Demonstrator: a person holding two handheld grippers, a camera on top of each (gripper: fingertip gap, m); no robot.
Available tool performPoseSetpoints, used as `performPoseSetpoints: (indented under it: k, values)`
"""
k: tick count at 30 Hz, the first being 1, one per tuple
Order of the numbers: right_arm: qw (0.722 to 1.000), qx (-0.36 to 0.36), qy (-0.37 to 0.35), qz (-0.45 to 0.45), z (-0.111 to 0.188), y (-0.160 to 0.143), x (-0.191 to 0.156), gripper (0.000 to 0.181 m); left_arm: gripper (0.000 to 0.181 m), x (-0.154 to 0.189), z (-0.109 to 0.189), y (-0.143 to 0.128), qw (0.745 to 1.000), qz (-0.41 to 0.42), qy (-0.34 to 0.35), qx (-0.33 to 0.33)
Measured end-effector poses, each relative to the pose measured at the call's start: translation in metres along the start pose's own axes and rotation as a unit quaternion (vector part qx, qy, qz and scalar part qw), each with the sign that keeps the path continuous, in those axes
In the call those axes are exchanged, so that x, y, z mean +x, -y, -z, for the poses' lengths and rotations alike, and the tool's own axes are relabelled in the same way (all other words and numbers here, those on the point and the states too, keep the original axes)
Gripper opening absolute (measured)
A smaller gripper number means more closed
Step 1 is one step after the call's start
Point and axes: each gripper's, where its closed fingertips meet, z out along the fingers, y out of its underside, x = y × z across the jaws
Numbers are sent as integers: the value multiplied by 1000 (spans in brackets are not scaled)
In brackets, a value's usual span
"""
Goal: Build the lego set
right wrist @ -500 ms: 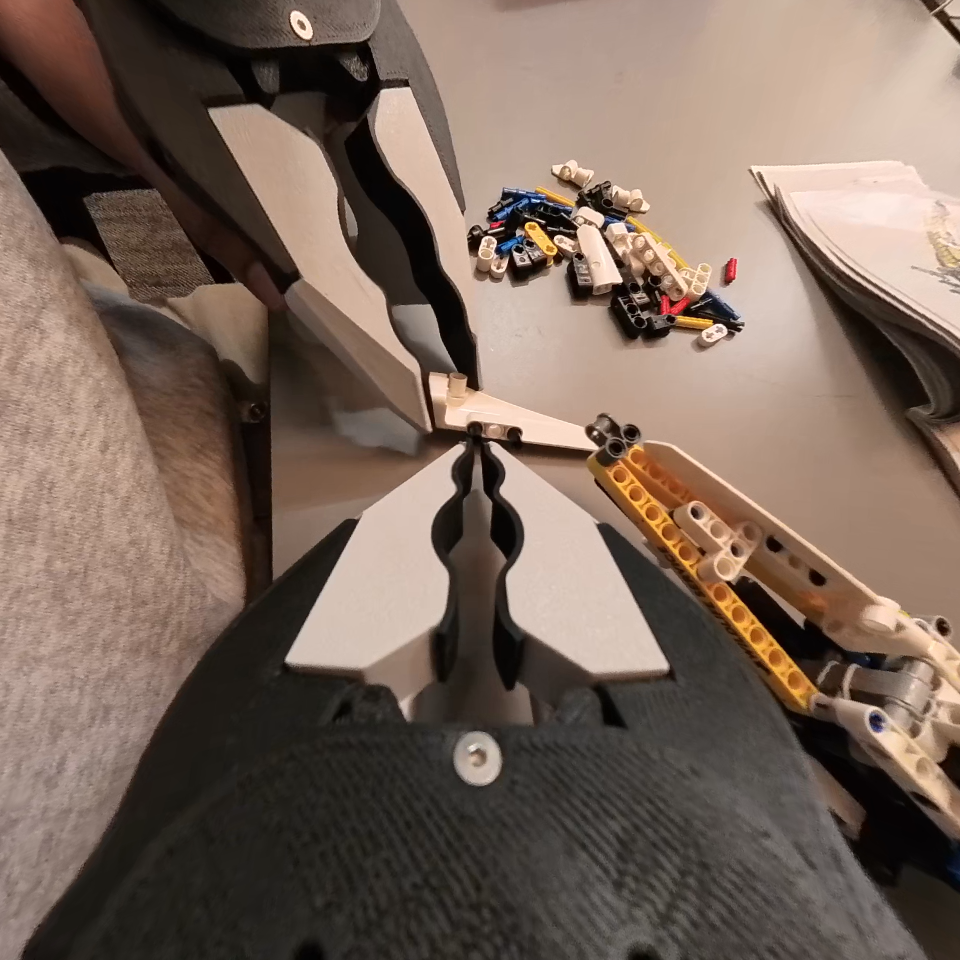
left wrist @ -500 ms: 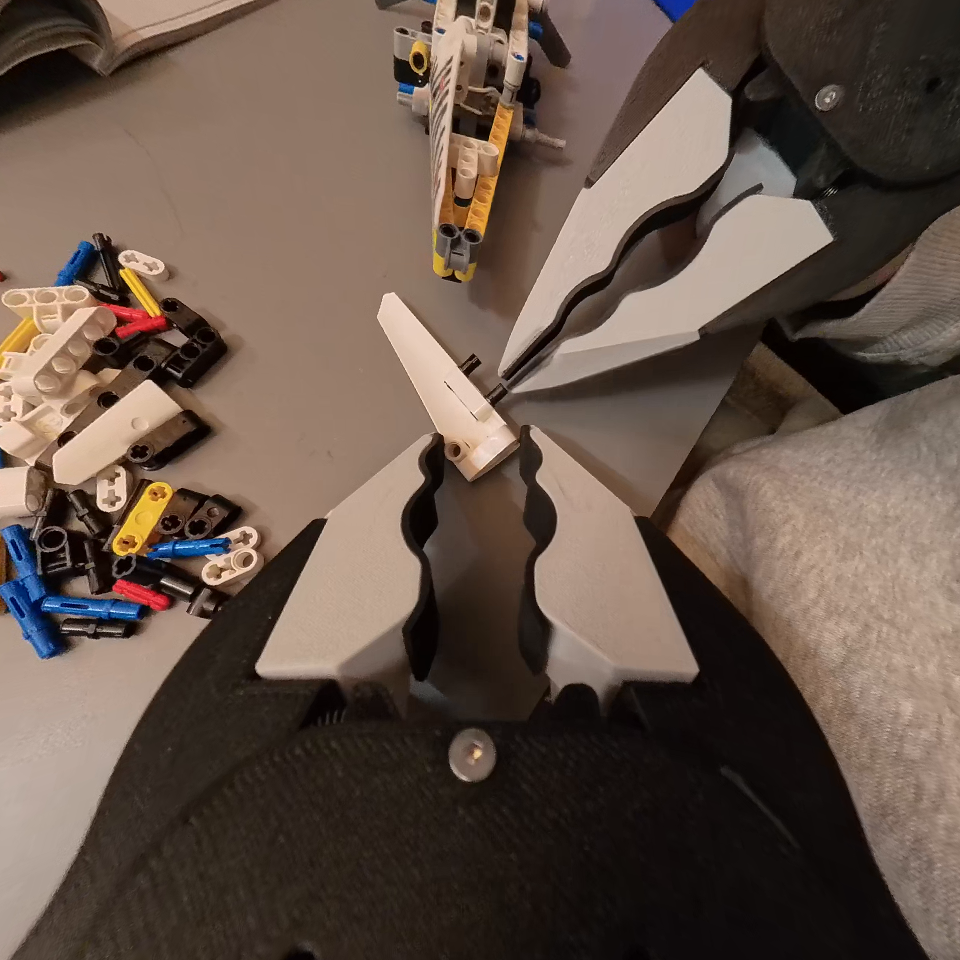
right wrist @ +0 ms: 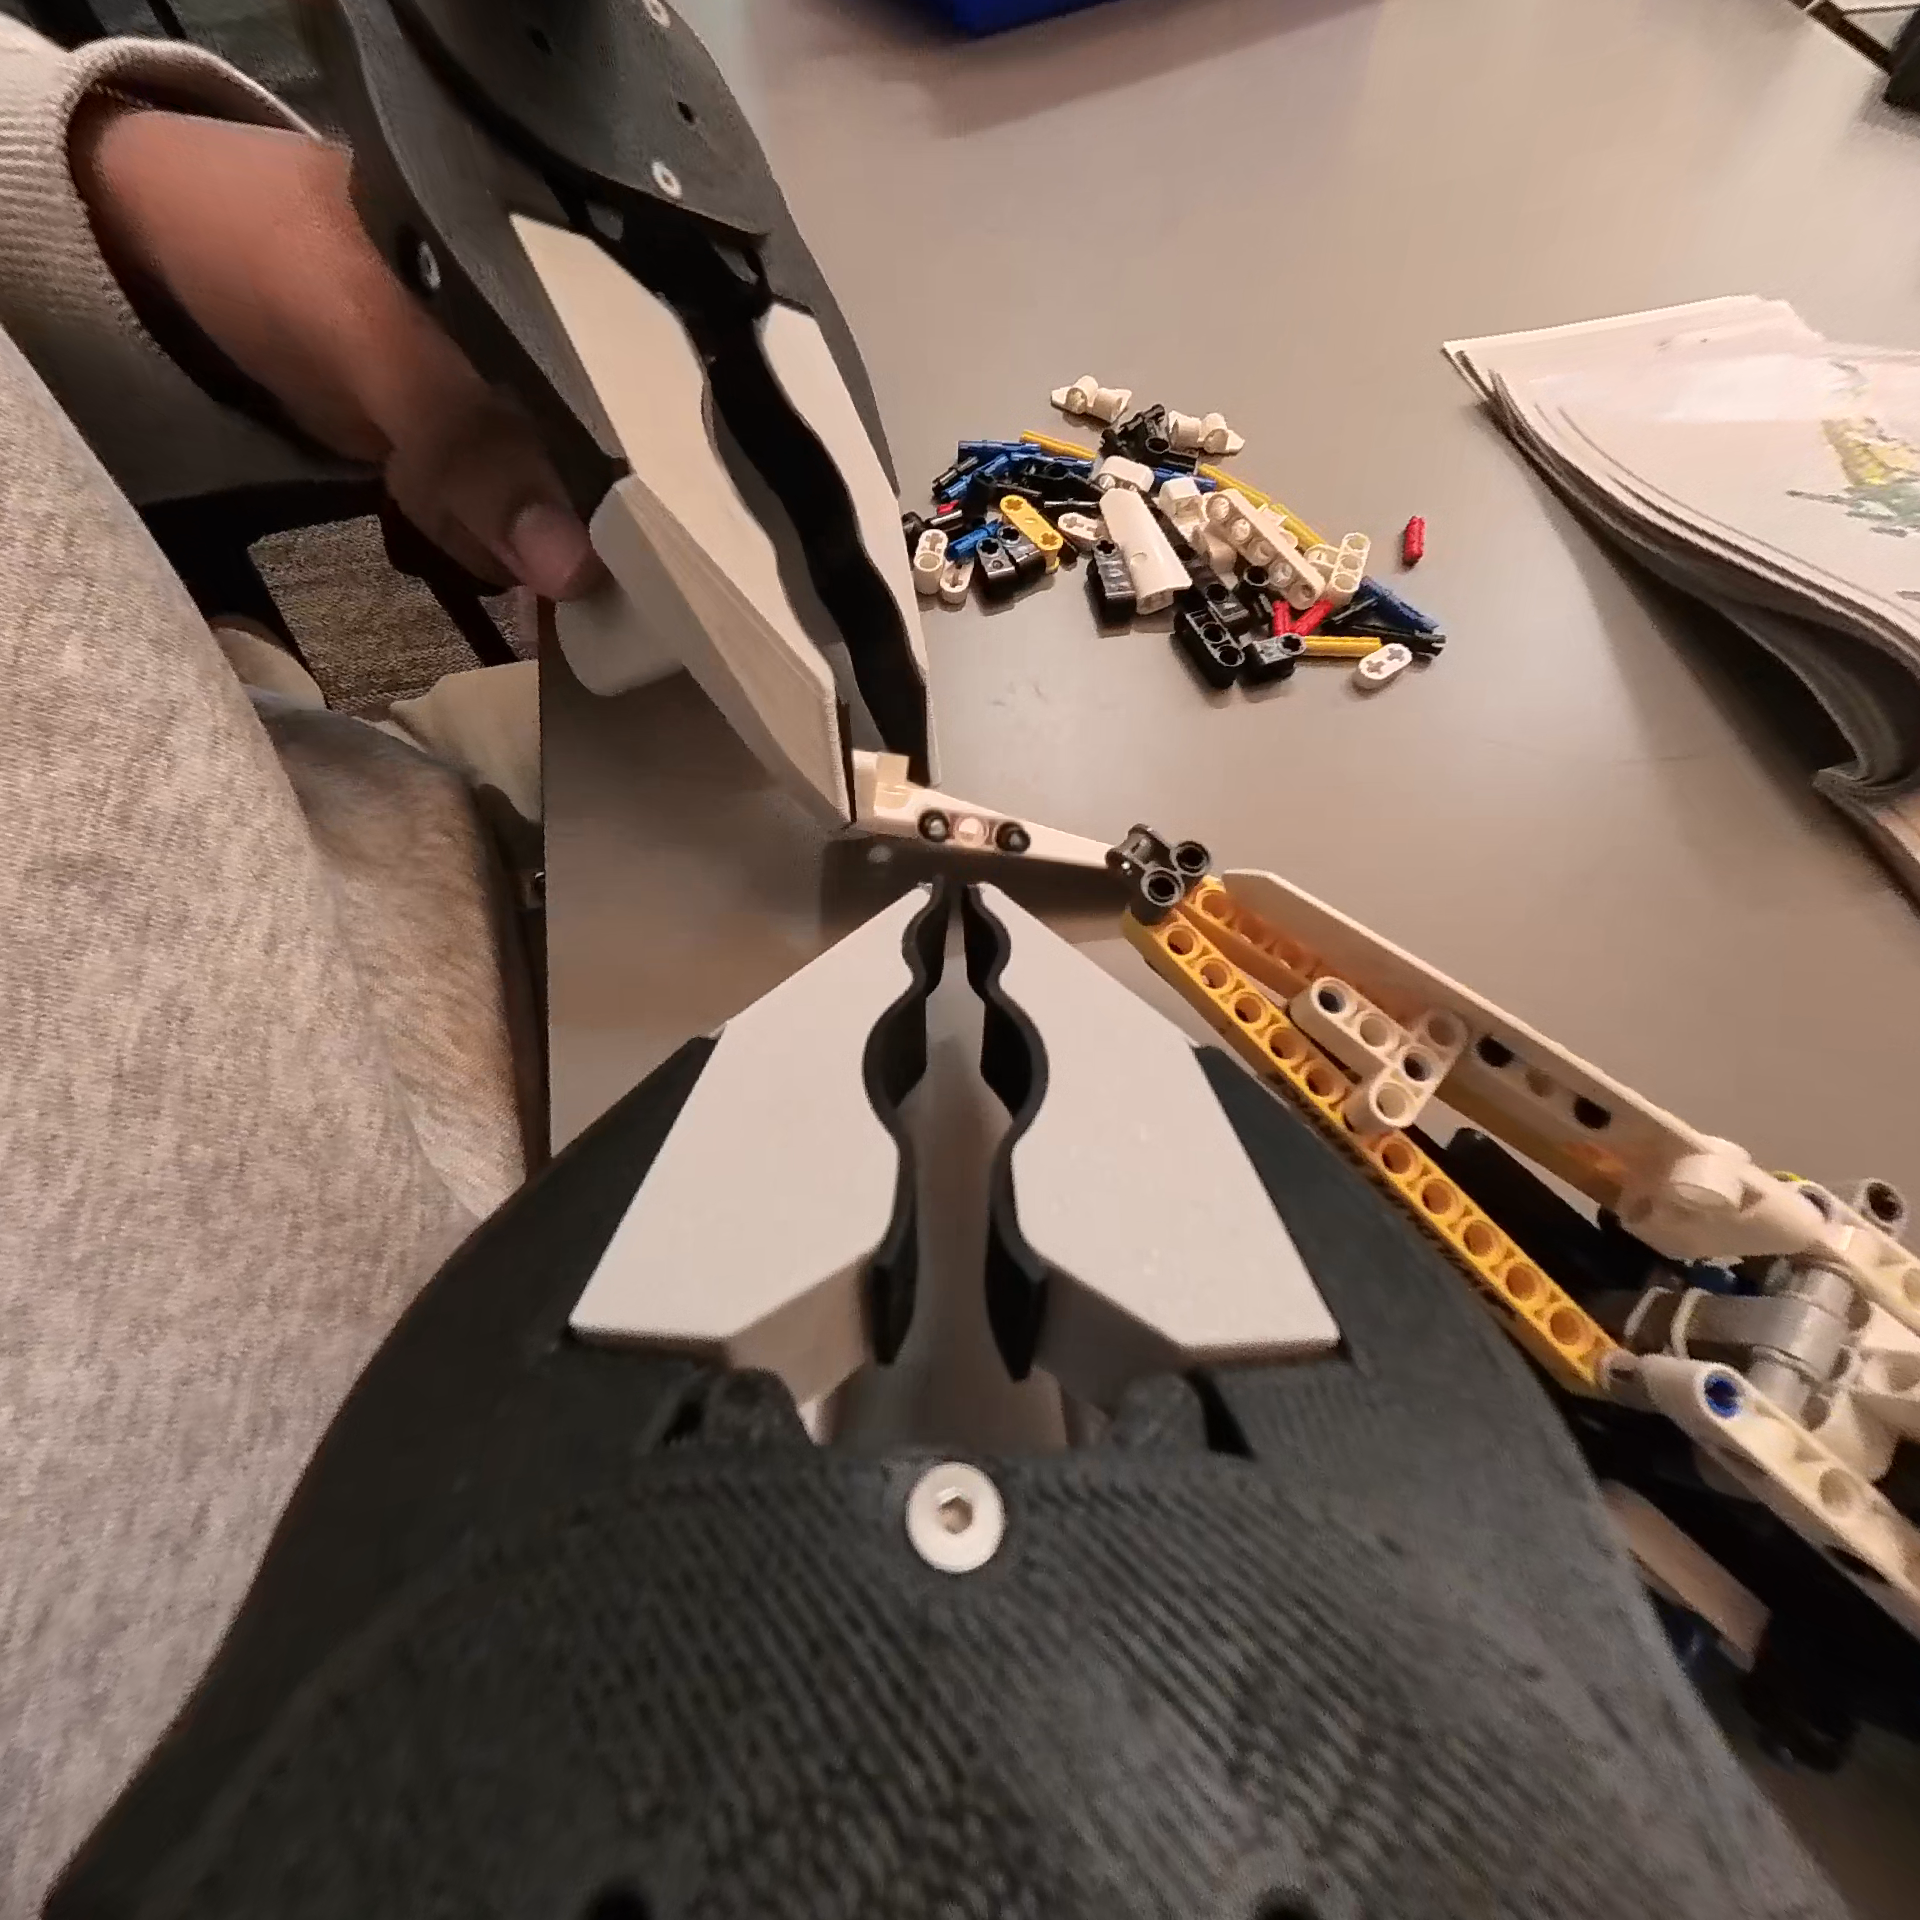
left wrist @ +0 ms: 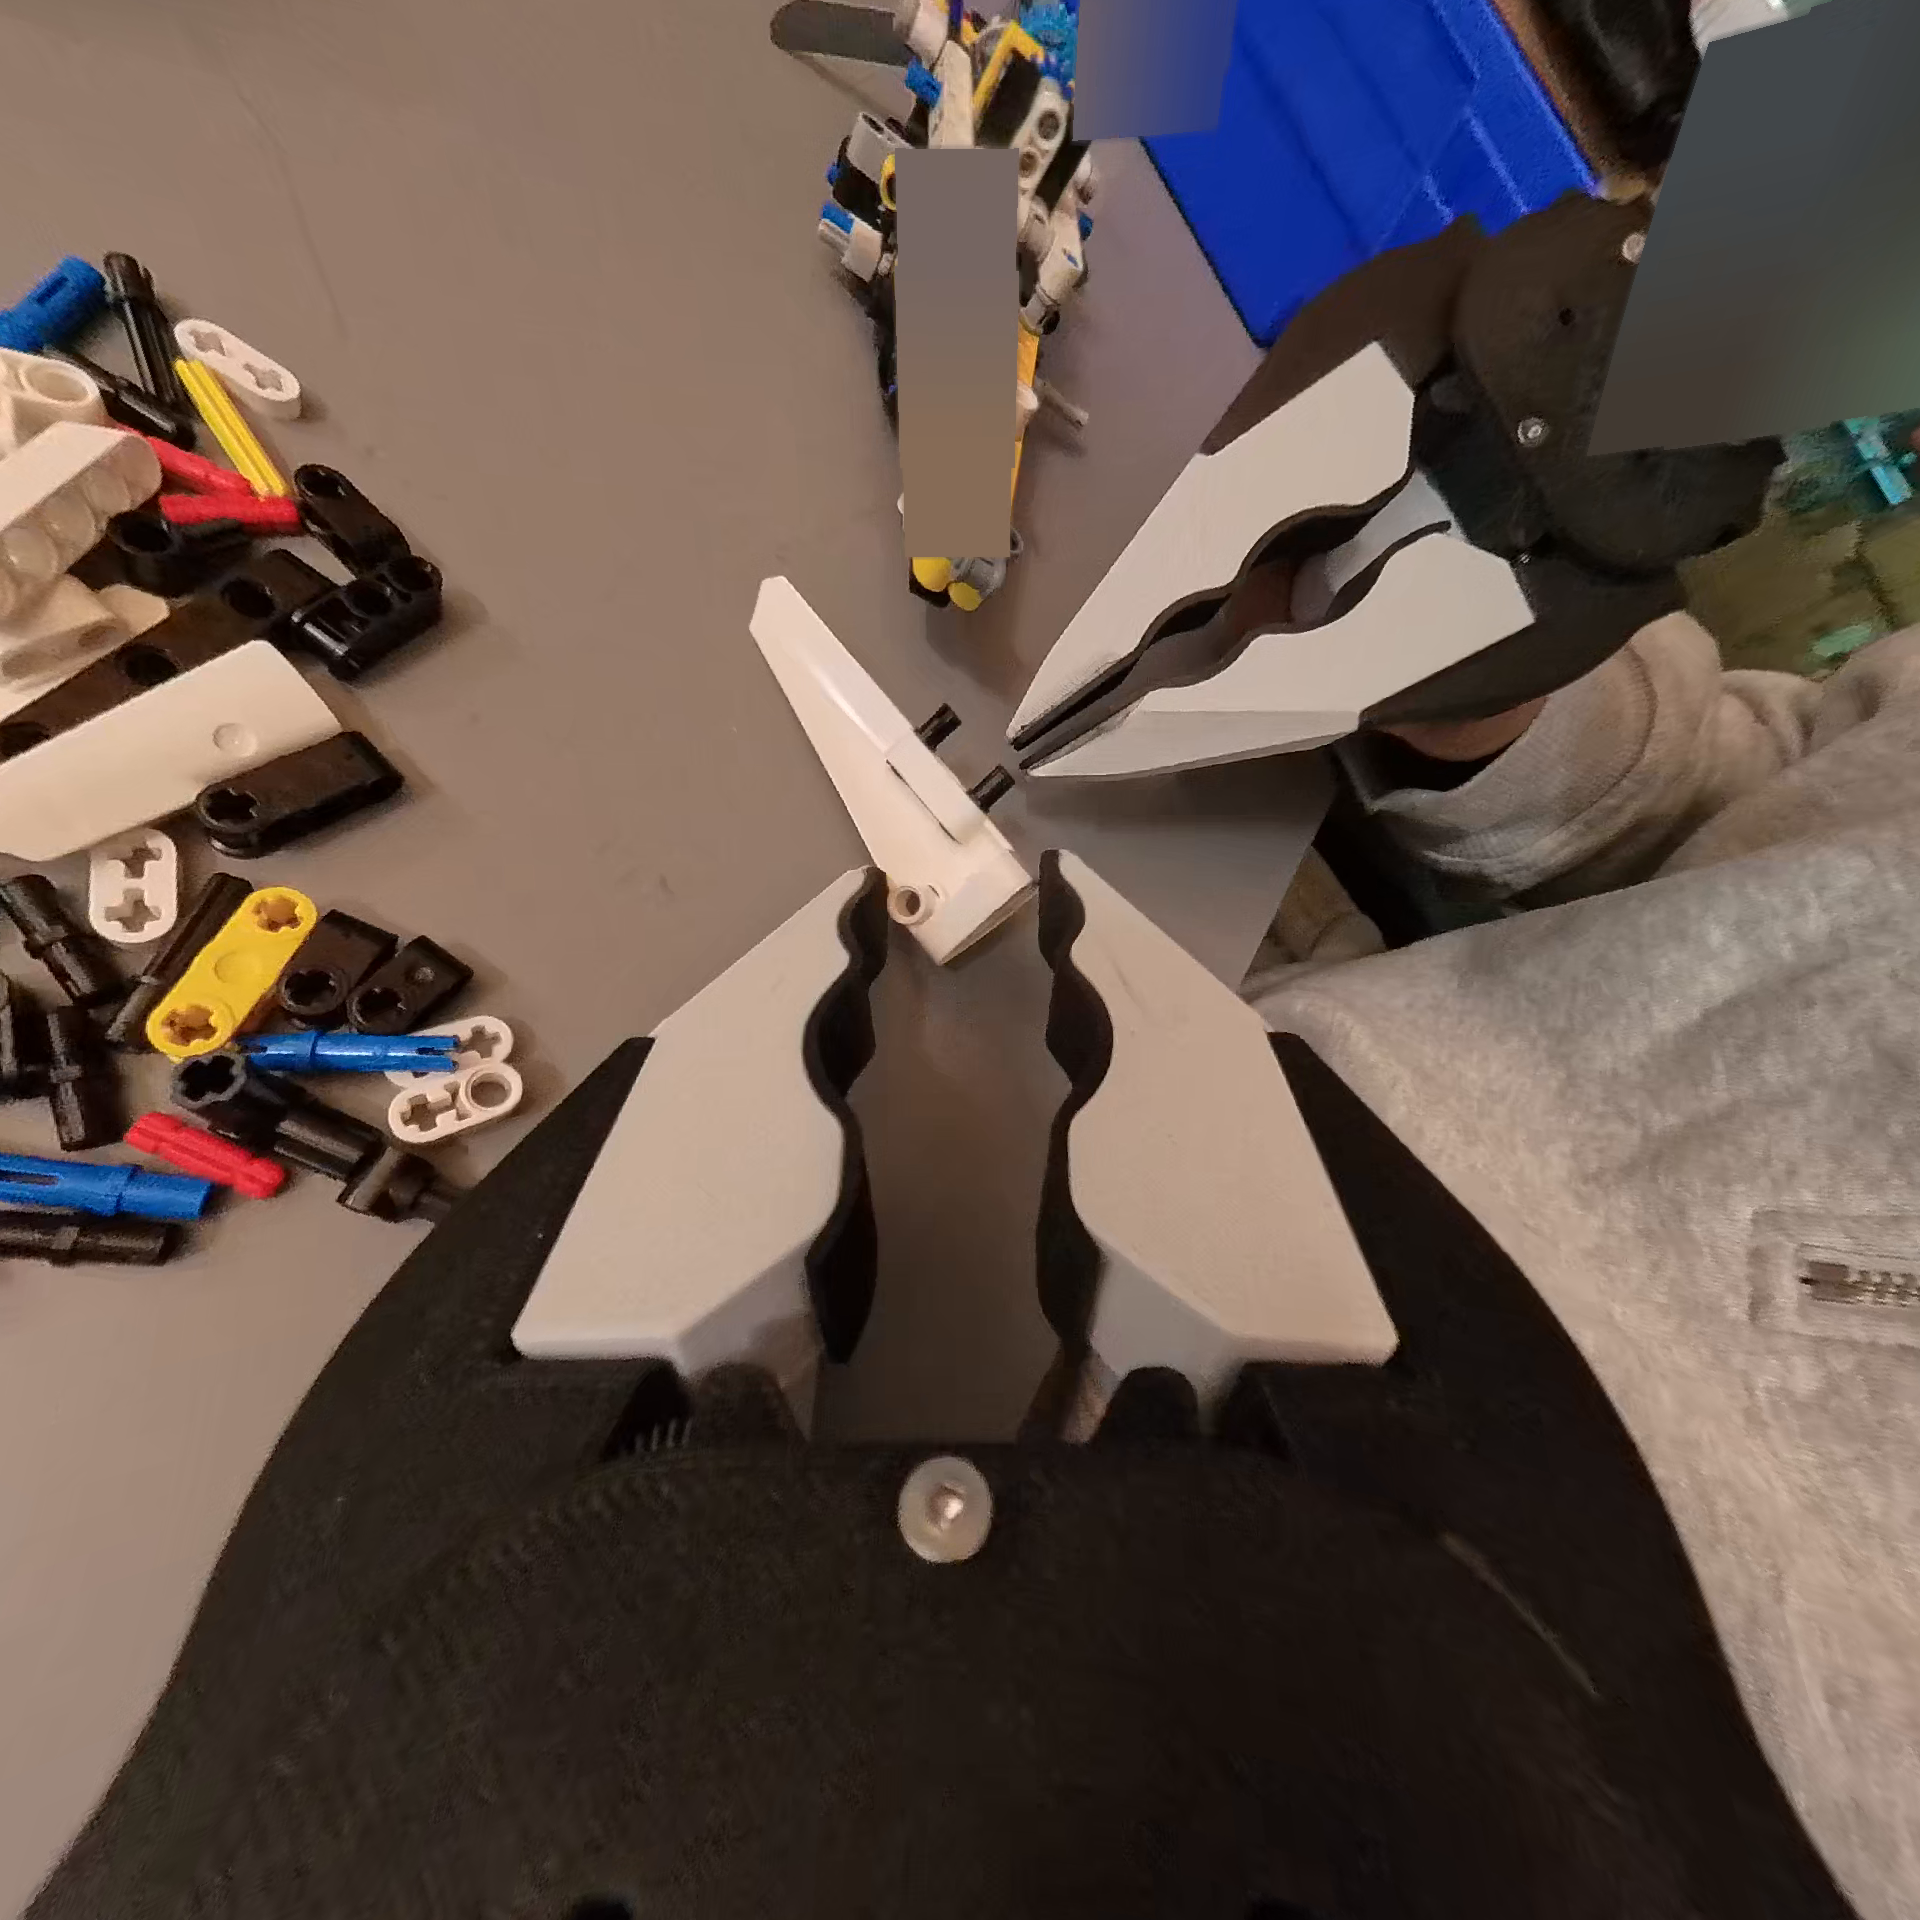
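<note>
My left gripper is shut on the wide end of a white wing-shaped panel and holds it near the table's front edge. Two black pins stick out of the panel's right side. My right gripper is shut and empty, with its tips just short of the nearer pin. It also shows in the left wrist view. In the right wrist view the left gripper pinches the panel. The part-built model, with yellow beams and white panels, lies on the grey table right of my right gripper.
A pile of loose parts in several colours lies left of the left gripper and also shows in the right wrist view. An open instruction booklet lies far right. A blue bin stands behind. The person's grey sleeve and lap border the table edge. The tips of both grippers are at nearly the same place.
My right gripper's tips were against the black pin and have drawn back a little from it. The left gripper still holds the white panel in much the same place.
</note>
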Motion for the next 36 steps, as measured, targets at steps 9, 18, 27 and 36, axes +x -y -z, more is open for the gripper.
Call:
performPoseSetpoints:
  k: [9, 18, 27, 36]
  values:
    - [1000, 19, -9, 0, 4, 5, 2, 0, 30, 0, 6, 10, 998, 50, -34, 33]
    - [1000, 25, -15, 0, 5, 6, 3, 0, 30, -1, 9, 15, 996, 65, -43, 48]
    - [997, 72, -26, -19, 9, 22, 6, 0, 30, -2, 10, 18, 995, 69, -39, 58]
    - [987, 114, -52, -97, 0, 43, 8, 0, 30, -7, 17, 26, 992, 73, -29, 95]
